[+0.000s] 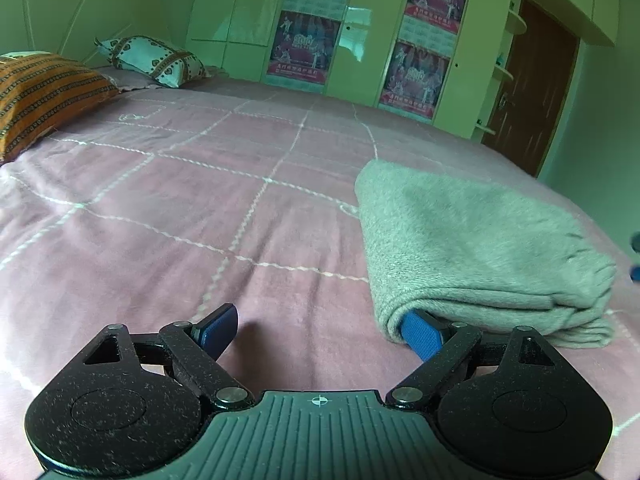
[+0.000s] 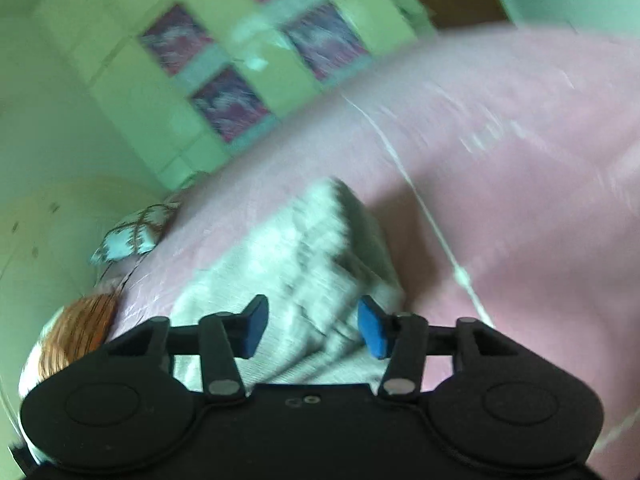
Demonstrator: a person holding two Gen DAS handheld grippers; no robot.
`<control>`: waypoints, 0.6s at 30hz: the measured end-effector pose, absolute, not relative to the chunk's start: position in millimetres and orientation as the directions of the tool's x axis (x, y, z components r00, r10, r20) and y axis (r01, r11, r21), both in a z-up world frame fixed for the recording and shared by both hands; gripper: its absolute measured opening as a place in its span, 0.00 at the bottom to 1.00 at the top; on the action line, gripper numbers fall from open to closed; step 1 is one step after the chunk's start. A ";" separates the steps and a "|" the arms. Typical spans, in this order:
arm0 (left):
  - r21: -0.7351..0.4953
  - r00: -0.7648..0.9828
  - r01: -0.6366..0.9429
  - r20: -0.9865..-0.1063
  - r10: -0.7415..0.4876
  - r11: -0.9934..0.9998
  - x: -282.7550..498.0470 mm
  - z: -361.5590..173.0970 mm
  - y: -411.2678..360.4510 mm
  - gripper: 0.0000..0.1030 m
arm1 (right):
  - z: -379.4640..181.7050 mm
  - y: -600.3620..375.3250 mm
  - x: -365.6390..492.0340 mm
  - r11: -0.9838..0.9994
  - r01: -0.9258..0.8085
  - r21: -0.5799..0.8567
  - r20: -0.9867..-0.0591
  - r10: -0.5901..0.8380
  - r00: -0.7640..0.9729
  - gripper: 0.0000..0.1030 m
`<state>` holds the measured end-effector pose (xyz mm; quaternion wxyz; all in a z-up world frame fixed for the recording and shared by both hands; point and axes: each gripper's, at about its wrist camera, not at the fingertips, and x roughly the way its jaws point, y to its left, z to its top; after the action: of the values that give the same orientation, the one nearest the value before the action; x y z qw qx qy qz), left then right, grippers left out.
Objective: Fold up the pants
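My left claw [image 1: 320, 332] gapes wide beside the folded grey fleece pants [image 1: 476, 248] on the pink quilted bed [image 1: 200, 208]; my right claw [image 2: 314, 326] hangs released above them.

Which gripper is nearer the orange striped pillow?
Left. The left gripper hangs open over the pink bedspread, the orange pillow on its side; the right gripper, open, is above the folded grey pants, farther off.

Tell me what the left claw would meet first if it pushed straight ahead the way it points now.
Probably the pink bedspread: the open left claw angles down at bare cover between its fingers. Its right-hand finger already sits at the edge of the folded grey pants, so that side would likely snag them.
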<state>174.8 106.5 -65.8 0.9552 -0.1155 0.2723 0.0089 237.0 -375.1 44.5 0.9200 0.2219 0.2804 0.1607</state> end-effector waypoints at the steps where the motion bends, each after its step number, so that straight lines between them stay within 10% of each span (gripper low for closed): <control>1: -0.219 0.862 -0.094 -0.507 -0.031 0.971 168.2 -60.2 109.1 0.86 | 52.1 -368.5 240.0 0.862 -0.200 0.465 -0.436 0.420 0.796 0.40; 7: -0.253 0.909 -0.152 -0.415 0.035 0.956 166.5 -24.4 119.4 0.86 | 75.1 -345.2 259.5 0.886 -0.302 0.352 -0.407 0.436 0.803 0.40; 14: -0.188 0.765 -0.105 -0.642 -0.041 0.976 253.2 -65.2 92.0 0.96 | 24.9 -331.1 289.6 0.966 -0.214 0.144 -0.642 0.256 0.723 0.24; 18: -0.190 0.801 -0.133 -0.599 -0.007 0.973 251.6 -50.7 104.3 0.99 | 45.7 -340.7 281.3 0.950 -0.286 0.128 -0.597 0.304 0.742 0.24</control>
<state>251.6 104.3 -50.7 0.9423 -0.1118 0.3137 0.0333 281.3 -340.7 45.7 0.9332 0.0141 0.3225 0.1580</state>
